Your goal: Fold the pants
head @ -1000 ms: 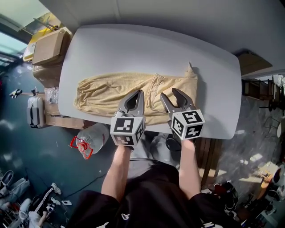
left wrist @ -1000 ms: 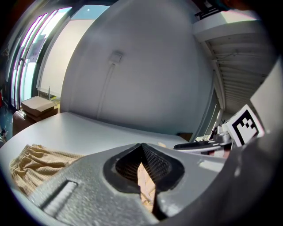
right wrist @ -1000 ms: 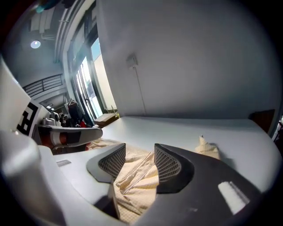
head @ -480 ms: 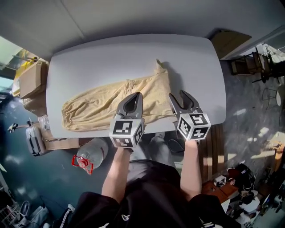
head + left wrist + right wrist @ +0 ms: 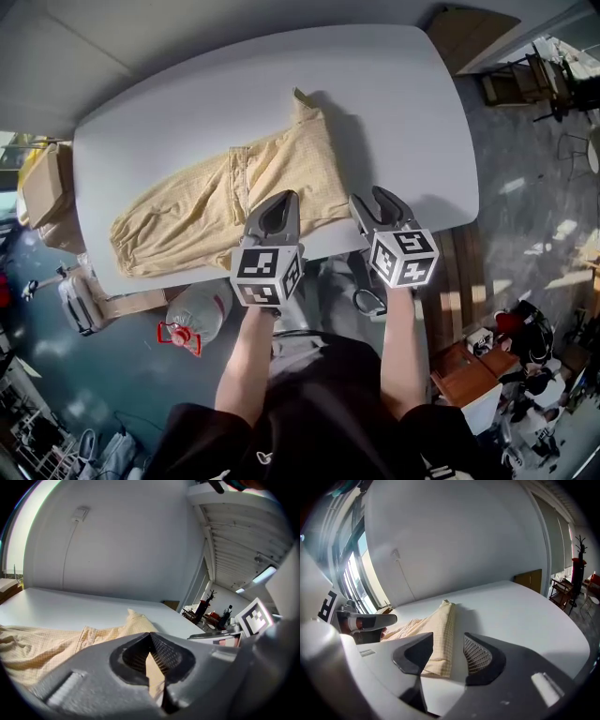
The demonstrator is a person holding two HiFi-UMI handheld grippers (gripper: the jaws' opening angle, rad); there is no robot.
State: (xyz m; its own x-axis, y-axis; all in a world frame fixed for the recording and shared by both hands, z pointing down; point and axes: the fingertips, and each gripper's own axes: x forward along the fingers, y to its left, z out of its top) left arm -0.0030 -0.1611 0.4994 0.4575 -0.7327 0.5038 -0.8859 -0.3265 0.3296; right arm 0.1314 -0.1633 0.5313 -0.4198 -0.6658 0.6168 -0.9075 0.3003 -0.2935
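Risk: skewed or single-layer grab at the waist end.
Pants (image 5: 234, 202) lie flat across the table (image 5: 403, 103), waist far-right, cuffs by the near-left edge. Left gripper (image 5: 285, 197) has its jaws together with nothing pinched, so it just skates over the cloth unless it opens first. Right gripper (image 5: 367, 197) has its jaws apart, waist end ahead of them, no contact. A shallow bite likely takes the top layer only, and uneven pulls could drag the cuffs off the edge.
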